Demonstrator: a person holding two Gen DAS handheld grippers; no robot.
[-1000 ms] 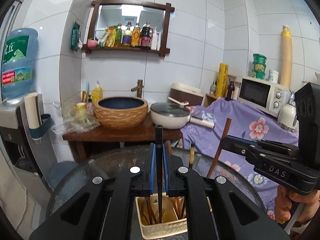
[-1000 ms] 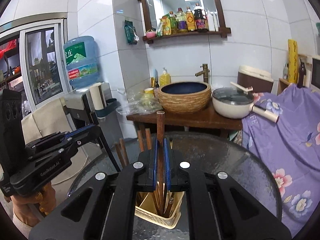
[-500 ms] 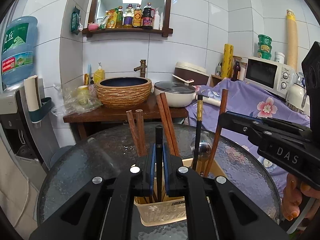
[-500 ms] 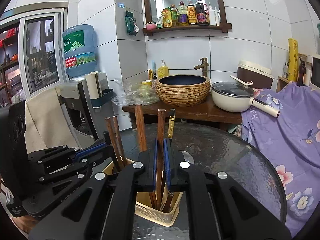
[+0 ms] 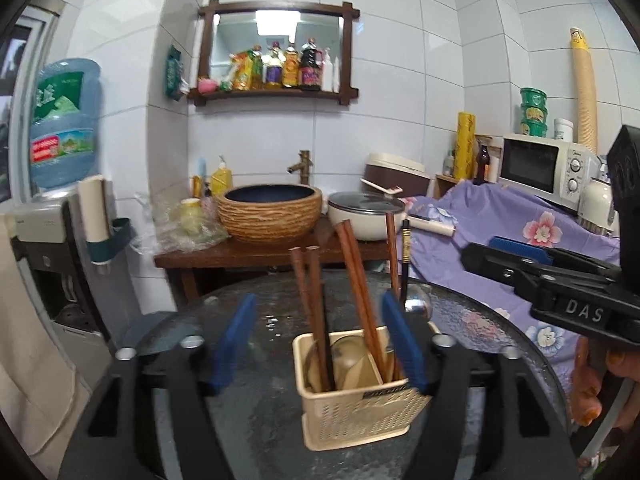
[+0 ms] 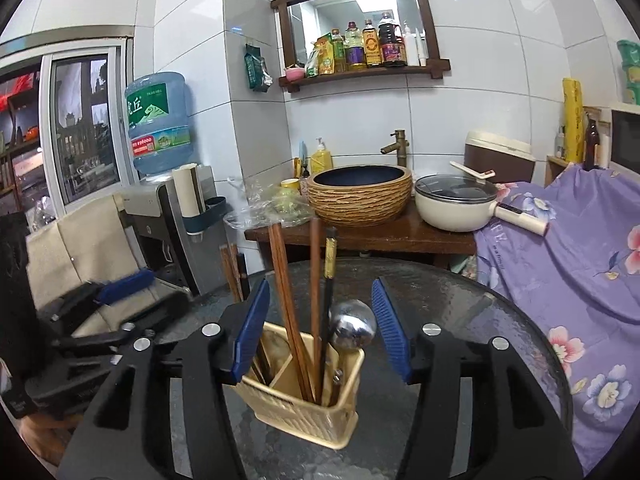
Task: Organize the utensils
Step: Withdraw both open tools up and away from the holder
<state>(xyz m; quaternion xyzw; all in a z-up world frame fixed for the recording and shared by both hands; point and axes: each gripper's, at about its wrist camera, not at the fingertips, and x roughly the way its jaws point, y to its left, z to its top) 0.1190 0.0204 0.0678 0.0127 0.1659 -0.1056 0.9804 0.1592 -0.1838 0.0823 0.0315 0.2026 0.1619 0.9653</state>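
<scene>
A beige slotted utensil basket stands on the round glass table. In it stand several brown chopsticks, a black chopstick with a gold band and a metal ladle. My left gripper hangs just over the basket, its jaws opening; the chopsticks stand loose between the blue pads. My right gripper is over the basket too, its jaws opening and its pads off the sticks. Each view shows the other gripper at its side.
Behind the table a wooden stand carries a woven basin and a white lidded pan. A purple floral cloth covers the right side under a microwave. At the left stands a water dispenser beside a draped chair.
Both grippers were shut on a chopstick each and have sunk toward the basket. Both now stand open, and the released chopsticks rest in the basket.
</scene>
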